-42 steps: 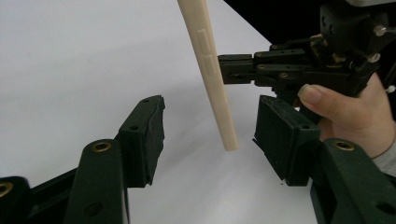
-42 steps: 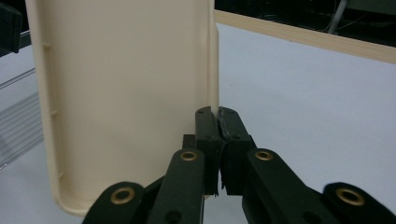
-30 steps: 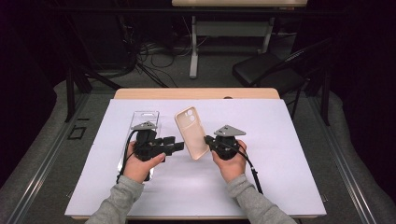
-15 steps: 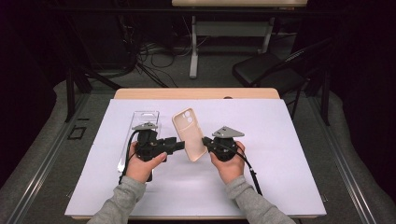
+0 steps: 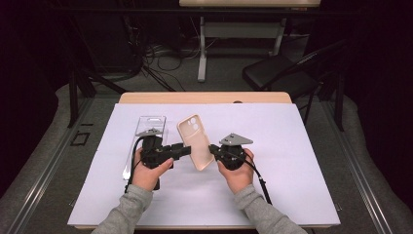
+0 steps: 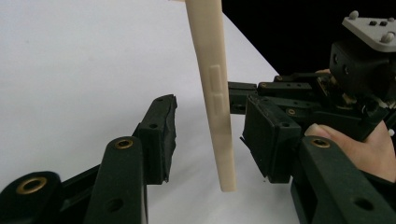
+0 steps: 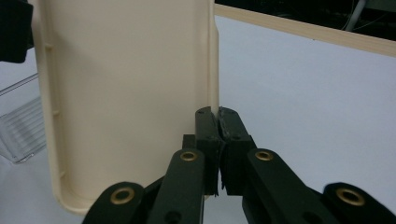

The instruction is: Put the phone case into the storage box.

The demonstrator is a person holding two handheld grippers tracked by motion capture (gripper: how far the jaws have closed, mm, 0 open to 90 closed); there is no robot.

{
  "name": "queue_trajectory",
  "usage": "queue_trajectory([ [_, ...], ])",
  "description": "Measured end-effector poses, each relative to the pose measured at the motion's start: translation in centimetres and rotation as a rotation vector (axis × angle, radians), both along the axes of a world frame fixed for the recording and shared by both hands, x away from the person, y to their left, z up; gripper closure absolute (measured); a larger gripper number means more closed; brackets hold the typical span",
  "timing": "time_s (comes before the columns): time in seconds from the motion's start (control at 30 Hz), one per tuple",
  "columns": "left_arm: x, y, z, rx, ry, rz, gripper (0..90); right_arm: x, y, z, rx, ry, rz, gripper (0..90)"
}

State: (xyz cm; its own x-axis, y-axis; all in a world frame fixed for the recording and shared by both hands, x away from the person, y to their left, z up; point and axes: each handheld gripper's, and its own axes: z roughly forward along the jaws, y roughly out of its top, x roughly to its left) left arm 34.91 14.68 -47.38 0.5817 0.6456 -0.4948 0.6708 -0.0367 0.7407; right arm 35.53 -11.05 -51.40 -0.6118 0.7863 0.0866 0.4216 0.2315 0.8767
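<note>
A beige phone case [image 5: 195, 141] is held upright above the white sheet, between the two hands. My right gripper [image 5: 213, 150] is shut on its right edge; in the right gripper view the jaws [image 7: 218, 126] pinch the rim of the case [image 7: 126, 93], whose hollow inside faces the camera. My left gripper [image 5: 184, 151] reaches in from the left. In the left gripper view its jaws [image 6: 212, 140] straddle the case's thin side edge [image 6: 215, 93] with a gap at each pad. These jaws have just been closing around that edge.
A clear phone case [image 5: 146, 129] lies flat on the white sheet [image 5: 292, 161] behind the left hand, also seen in the right gripper view [image 7: 18, 135]. The wooden table edge [image 5: 204, 97] runs along the far side. A dark chair [image 5: 282, 73] stands beyond it.
The left gripper's jaws have narrowed around the beige case's edge. The case has shifted slightly left and leans a bit differently. Both hands have stayed about where they were.
</note>
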Motion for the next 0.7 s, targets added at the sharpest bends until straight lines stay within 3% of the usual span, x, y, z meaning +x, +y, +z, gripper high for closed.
queue_trajectory([
  [0.7, -0.2, 1.1, 0.5, -0.058, -0.026, 0.093, 57.4, -0.4, 0.7, -0.3, -0.017, -0.005, 0.021, 88.1],
])
